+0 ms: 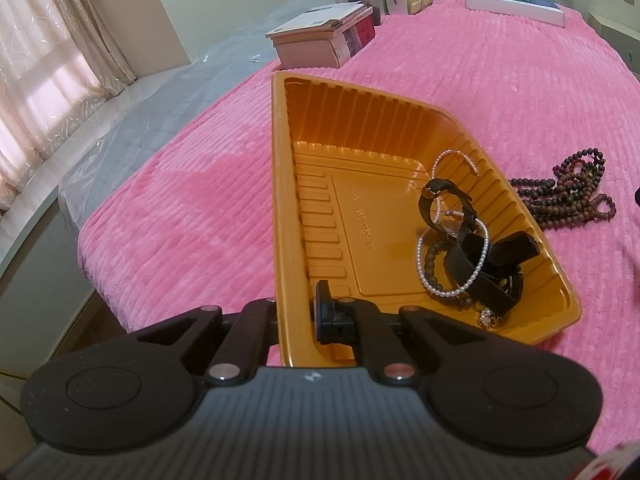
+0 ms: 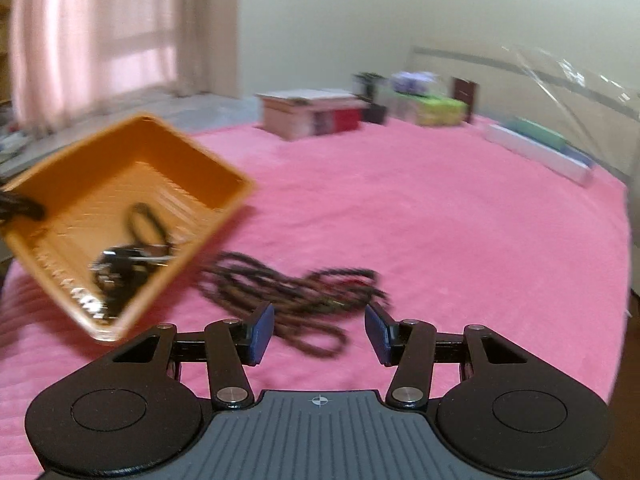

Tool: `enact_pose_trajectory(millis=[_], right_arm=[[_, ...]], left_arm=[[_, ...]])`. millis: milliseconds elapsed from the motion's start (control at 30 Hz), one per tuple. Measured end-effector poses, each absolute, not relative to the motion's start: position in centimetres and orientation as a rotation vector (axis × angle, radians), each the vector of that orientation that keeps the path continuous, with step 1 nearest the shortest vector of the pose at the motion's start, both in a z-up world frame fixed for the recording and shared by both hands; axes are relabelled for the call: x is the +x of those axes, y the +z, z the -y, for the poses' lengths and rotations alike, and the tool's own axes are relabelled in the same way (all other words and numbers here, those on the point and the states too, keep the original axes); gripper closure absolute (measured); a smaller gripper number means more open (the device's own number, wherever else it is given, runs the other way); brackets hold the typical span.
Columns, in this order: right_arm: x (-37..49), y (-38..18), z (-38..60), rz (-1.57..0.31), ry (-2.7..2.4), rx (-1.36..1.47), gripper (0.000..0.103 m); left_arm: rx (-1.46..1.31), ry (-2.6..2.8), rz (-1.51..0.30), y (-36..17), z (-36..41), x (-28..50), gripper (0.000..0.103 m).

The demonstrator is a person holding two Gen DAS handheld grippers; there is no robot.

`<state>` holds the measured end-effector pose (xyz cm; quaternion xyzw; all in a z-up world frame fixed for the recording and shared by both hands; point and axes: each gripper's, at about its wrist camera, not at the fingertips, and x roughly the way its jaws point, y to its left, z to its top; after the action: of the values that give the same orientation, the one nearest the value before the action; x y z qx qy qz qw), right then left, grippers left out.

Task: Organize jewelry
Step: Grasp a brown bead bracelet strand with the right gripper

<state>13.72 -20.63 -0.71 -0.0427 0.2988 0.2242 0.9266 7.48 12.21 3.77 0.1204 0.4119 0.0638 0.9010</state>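
From the left wrist view, the left gripper is pinching the near wall of the orange tray, its fingers closed together on that thin plastic rim. The tray is sitting on the pink bed cover and is holding a pearl strand, a black watch and a dark bead bracelet. Just beside the tray's far-right wall, a heap of dark bead necklaces is lying on the cover.

From the right wrist view, blurred, the right gripper is hovering with its fingers standing apart and empty, the dark bead necklaces lying just beyond them, beside the orange tray. The strands are likely light, limp and prone to tangling or trailing, so taking hold where several loops are bunching near the heap's middle looks safest.
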Motion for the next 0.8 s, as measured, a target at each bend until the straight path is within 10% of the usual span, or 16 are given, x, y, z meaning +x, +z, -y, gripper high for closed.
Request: enact_pose_trajectory(millis=[333,800], right_arm=[[15.7,-2.3,21.3,-0.659,0.447,-0.117,0.053],[18.9,-5.3,17.9,-0.745,0.544,-0.278,0.087]], left_arm=[[0.257,0.135,-0.857,3.6,-12.1,7.6,0.099],[0.258,0.14,-0.859,3.3,-12.1,7.7,0.099]])
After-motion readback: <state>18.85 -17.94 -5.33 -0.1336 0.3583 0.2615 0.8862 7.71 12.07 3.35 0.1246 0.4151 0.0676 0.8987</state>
